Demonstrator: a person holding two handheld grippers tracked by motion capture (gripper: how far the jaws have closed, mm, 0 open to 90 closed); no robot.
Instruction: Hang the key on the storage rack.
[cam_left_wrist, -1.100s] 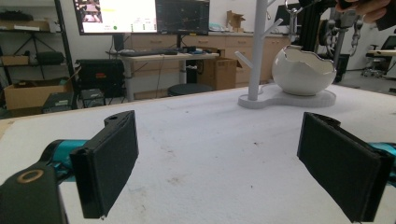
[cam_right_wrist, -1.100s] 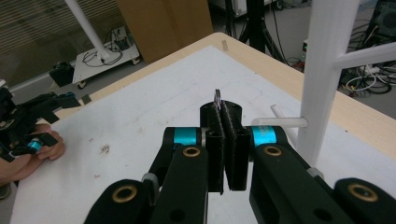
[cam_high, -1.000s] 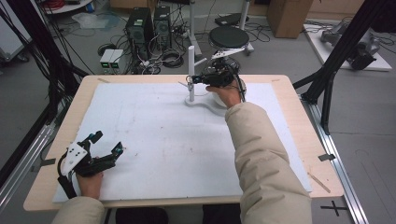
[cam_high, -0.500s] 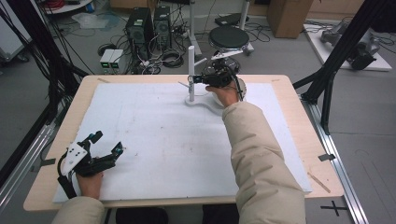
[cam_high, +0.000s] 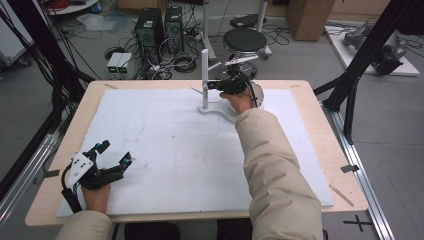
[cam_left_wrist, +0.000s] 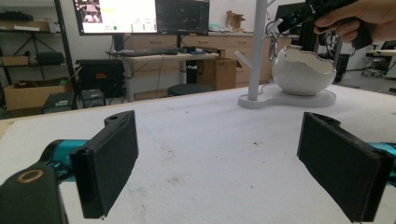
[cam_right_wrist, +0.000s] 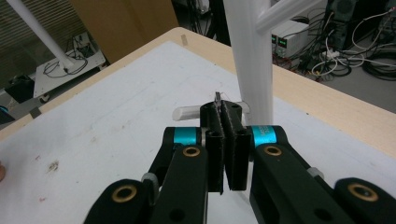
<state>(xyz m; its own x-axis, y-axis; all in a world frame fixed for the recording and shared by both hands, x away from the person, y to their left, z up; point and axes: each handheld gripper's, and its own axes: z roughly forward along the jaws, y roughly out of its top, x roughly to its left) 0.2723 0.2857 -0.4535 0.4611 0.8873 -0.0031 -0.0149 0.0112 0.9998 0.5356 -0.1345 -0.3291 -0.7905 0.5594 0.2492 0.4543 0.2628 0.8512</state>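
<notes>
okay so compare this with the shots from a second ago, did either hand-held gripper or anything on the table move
Nothing visibly changed. The right hand-held gripper stays shut on a small metal keyring beside the white peg stand, near the white bowl. The left hand-held gripper stays open, resting at the table's near left corner.

I'm working in a robotics lab: beyond the surface (cam_high: 310, 95), at 11 o'clock, computer towers (cam_high: 159, 27) stand among tangled cables (cam_high: 182, 62) on the floor, and the left gripper view shows monitors (cam_left_wrist: 140, 16) above cluttered desks (cam_left_wrist: 159, 56).
</notes>
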